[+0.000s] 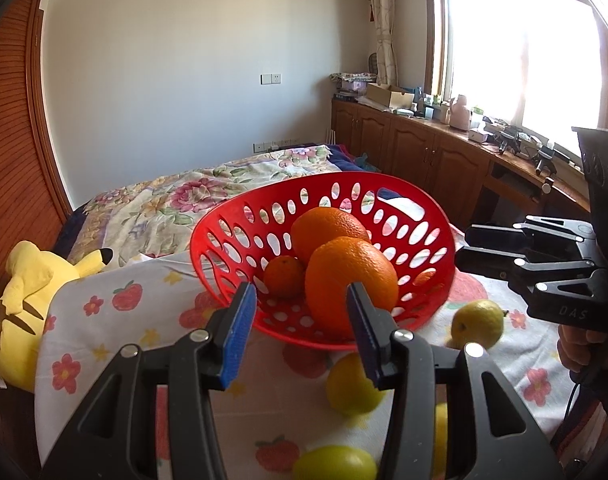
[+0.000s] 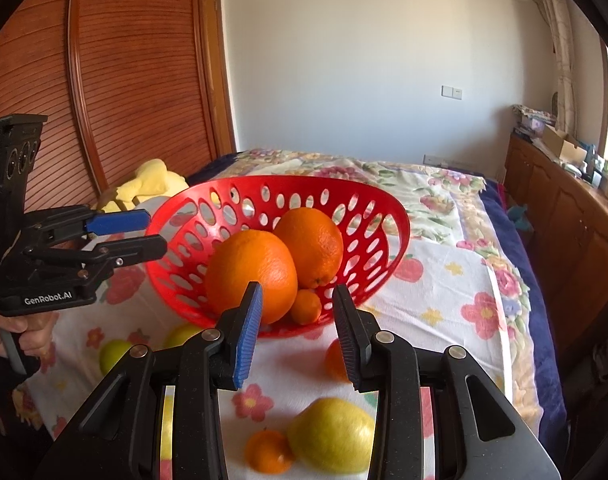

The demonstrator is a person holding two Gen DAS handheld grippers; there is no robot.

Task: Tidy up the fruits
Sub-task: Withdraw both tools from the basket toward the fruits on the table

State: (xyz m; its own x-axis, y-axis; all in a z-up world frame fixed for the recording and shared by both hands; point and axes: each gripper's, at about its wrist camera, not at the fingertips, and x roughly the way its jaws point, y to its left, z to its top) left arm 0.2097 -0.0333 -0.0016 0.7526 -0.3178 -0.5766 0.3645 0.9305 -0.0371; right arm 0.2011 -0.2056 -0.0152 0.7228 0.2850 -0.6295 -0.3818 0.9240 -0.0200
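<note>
A red perforated basket stands on the flowered cloth and holds two big oranges and a small tangerine. Loose on the cloth in front of it lie yellow-green fruits and two tangerines. My left gripper hovers at the basket's near left side. Its blue pads stand a little apart with nothing between them. My right gripper hovers at the basket's near right, its jaws narrowly apart and empty.
A yellow plush toy lies at the cloth's left edge by the wooden wardrobe. The floral quilt stretches behind the basket. Wooden cabinets line the window wall. A hand grips the left gripper's handle.
</note>
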